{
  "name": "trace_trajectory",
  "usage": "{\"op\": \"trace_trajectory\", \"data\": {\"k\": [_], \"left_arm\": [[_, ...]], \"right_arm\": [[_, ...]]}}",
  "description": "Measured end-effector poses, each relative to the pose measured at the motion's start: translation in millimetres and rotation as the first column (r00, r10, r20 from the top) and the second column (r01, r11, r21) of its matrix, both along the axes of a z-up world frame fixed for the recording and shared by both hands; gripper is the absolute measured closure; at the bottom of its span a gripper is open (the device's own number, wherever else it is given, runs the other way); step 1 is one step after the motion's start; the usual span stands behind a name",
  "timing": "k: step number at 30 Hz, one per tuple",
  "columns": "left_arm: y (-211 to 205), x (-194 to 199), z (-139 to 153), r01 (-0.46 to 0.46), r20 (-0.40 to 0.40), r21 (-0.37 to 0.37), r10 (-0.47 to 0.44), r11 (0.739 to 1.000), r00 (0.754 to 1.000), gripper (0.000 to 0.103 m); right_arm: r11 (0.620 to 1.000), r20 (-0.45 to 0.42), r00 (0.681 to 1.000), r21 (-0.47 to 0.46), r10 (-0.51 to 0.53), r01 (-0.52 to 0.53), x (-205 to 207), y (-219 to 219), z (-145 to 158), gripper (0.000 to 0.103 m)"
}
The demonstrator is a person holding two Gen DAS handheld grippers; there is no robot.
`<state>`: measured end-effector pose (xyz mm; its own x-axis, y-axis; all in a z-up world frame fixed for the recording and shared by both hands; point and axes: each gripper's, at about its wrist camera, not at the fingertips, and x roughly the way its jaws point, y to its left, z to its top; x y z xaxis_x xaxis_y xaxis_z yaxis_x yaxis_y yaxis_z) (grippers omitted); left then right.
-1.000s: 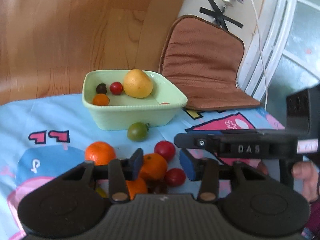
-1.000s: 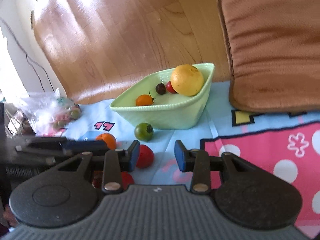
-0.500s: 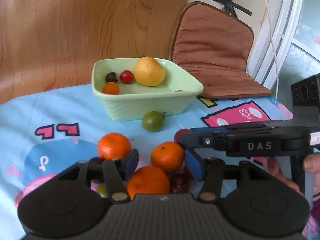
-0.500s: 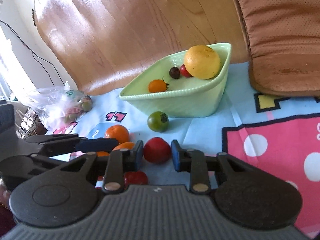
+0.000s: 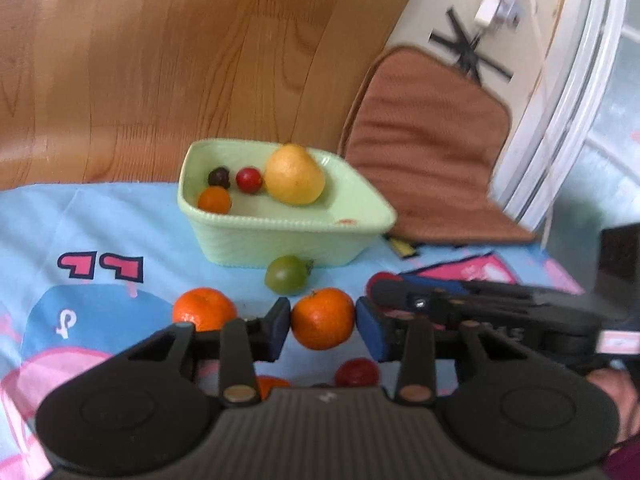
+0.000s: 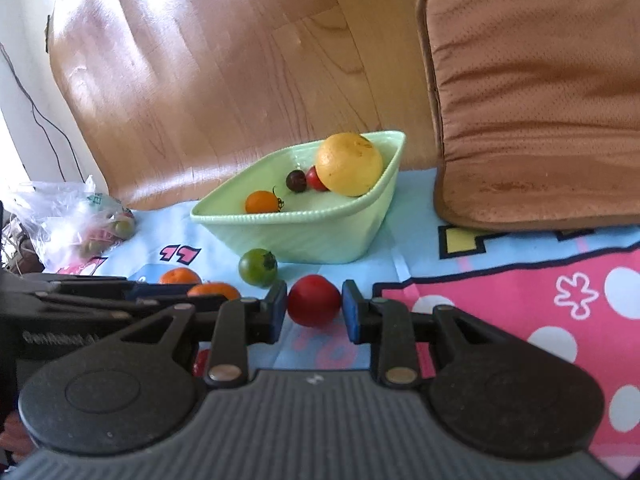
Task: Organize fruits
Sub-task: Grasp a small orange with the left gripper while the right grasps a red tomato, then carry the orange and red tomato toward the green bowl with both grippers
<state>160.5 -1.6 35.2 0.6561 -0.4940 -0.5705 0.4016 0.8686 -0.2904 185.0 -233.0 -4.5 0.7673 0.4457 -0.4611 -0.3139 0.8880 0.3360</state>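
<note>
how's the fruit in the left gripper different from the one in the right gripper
The left gripper brackets an orange mandarin with dimpled skin; the right gripper brackets a red tomato with smooth, glossy skin. Both are round, outside the green bowl, between blue finger pads.

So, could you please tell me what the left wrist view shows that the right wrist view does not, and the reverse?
Only the left wrist view shows the black tape cross on the wall and the left hand-held gripper with its pads around a mandarin.

Only the right wrist view shows the plastic bag at the far left and the right hand-held gripper with its pads around a red tomato.

Both show the green bowl holding a yellow citrus fruit, the green tomato and the brown cushion.
</note>
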Motion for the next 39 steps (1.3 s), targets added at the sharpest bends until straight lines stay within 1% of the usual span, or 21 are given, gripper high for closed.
{"op": "trace_trajectory", "data": {"k": [2,3,6,9,11,13,18,21,22,23,25,29,31,35,39], "left_arm": [[4,-15,7,0.022,0.031,-0.027,-0.021,0.999,0.999,0.067],[4,-24,9,0.036,0.047,-0.028,-0.034,0.999,0.998,0.066],[3,-51,11,0.085,0.079,-0.012,-0.083,0.996,0.993,0.066],[4,-78,8,0.129,0.092,-0.003,-0.128,0.992,0.987,0.066],[5,-94,3,0.145,0.091,0.006,-0.145,0.989,0.985,0.066],[6,-108,-2,0.147,0.093,0.022,-0.149,0.989,0.984,0.066],[9,-137,-8,0.133,0.111,0.058,-0.139,0.989,0.984,0.066],[12,-142,-13,0.090,0.130,0.113,-0.105,0.990,0.986,0.066],[11,-142,-15,0.075,0.135,0.136,-0.094,0.988,0.986,0.066],[11,-142,-19,0.067,0.135,0.151,-0.088,0.986,0.987,0.064],[10,-144,-22,0.070,0.144,0.153,-0.093,0.986,0.985,0.063],[1,-149,-25,0.083,0.169,0.208,-0.120,0.974,0.978,0.062],[1,-148,-26,0.090,0.158,0.206,-0.124,0.974,0.980,0.062],[6,-143,-26,0.081,0.132,0.168,-0.104,0.982,0.986,0.058],[8,-143,-26,0.074,0.134,0.152,-0.095,0.986,0.986,0.058]], "right_arm": [[1.000,0.000,1.000,0.014,-0.004,0.004,-3,-3,2,0.071],[1.000,0.000,1.000,0.023,-0.005,0.005,-7,-5,5,0.071],[0.998,-0.003,1.000,0.055,0.005,-0.005,-26,-9,7,0.071],[0.998,-0.008,1.000,0.057,0.030,-0.030,-51,-8,6,0.071],[0.998,-0.001,0.999,0.043,0.050,-0.050,-68,-6,5,0.071],[0.997,0.011,0.997,0.010,0.075,-0.075,-84,-2,5,0.071],[0.987,0.029,0.989,-0.079,0.146,-0.143,-107,16,2,0.071],[0.981,0.018,0.987,-0.110,0.160,-0.157,-109,24,-5,0.070],[0.982,0.031,0.987,-0.115,0.155,-0.151,-111,25,-6,0.069],[0.980,0.029,0.986,-0.120,0.162,-0.157,-112,27,-7,0.069],[0.979,0.014,0.984,-0.111,0.175,-0.172,-113,29,-12,0.068],[0.973,0.043,0.984,-0.165,0.173,-0.164,-121,34,-12,0.068],[0.972,0.047,0.984,-0.169,0.173,-0.162,-121,35,-13,0.068],[0.973,0.046,0.984,-0.167,0.172,-0.162,-120,34,-13,0.068],[0.973,0.045,0.984,-0.165,0.173,-0.163,-120,34,-13,0.067]]}}
